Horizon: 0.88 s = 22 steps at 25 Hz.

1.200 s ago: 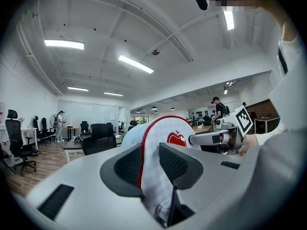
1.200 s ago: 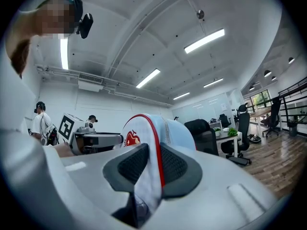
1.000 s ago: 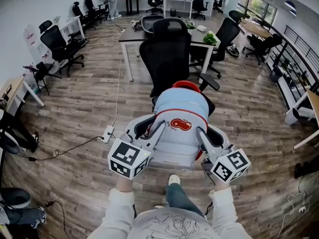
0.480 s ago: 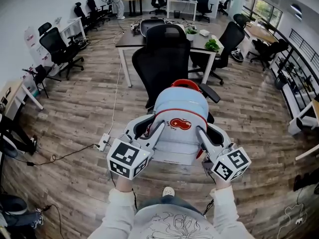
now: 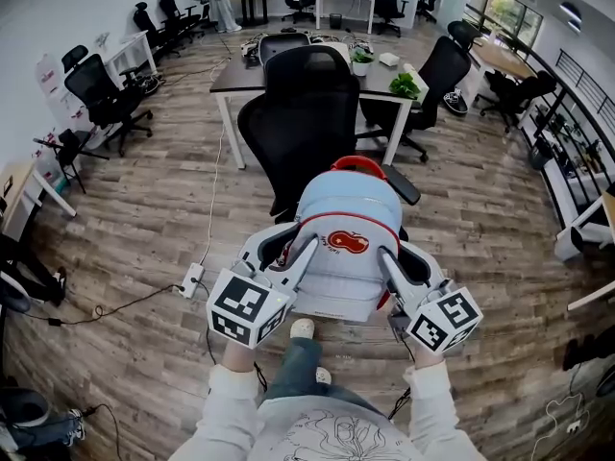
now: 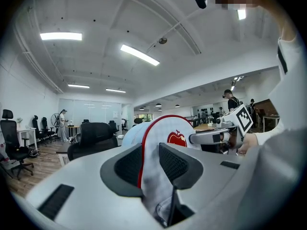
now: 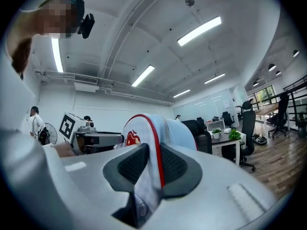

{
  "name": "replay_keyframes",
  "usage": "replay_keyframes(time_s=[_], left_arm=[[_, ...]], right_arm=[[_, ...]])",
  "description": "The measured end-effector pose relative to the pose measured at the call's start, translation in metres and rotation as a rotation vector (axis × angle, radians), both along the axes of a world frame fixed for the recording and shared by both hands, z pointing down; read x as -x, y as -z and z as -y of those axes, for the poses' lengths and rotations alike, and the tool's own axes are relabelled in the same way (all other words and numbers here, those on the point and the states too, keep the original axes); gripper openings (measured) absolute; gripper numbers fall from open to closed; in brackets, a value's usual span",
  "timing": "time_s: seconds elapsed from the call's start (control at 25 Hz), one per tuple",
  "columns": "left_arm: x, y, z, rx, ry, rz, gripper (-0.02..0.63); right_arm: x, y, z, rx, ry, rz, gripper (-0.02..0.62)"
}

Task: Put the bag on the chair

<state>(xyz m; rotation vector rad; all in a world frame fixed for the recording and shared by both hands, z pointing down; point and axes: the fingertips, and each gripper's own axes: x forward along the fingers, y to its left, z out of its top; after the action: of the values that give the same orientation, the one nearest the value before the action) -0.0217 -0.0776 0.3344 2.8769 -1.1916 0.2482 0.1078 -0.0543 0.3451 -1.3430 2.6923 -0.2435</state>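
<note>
A light blue bag (image 5: 346, 221) with red trim and a red apple mark hangs in the air between both grippers. My left gripper (image 5: 309, 246) is shut on the bag's left edge, the fabric pinched between its pads (image 6: 170, 163). On the other side, my right gripper (image 5: 382, 253) grips the right edge of the bag (image 7: 158, 133) in the same way. Just beyond the bag stands a black mesh office chair (image 5: 303, 118), its back towards me and its armrest (image 5: 399, 182) showing to the right. The chair's seat is hidden behind the bag.
A dark desk (image 5: 252, 65) with plants (image 5: 405, 84) stands behind the chair, with another black chair (image 5: 437, 65) to its right. A power strip (image 5: 189, 279) and cables lie on the wooden floor at left. More chairs and desks line the walls. A person stands far back.
The chair has come nearer and shifted left in the head view as I stepped forward. Both grippers keep the same hold on the bag.
</note>
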Motion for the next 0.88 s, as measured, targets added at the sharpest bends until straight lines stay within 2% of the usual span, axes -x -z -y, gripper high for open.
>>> replay_keyframes(time_s=[0.36,0.88], left_arm=[[-0.01,-0.013,0.032,0.025,-0.018,-0.007,0.114],[-0.025,-0.023,0.104,0.047,-0.075,-0.004,0.114]], right_arm=[[-0.01,-0.012,0.03,0.023,-0.023,-0.007,0.087],[-0.023,-0.02,0.094,0.043,-0.074,-0.025,0.087]])
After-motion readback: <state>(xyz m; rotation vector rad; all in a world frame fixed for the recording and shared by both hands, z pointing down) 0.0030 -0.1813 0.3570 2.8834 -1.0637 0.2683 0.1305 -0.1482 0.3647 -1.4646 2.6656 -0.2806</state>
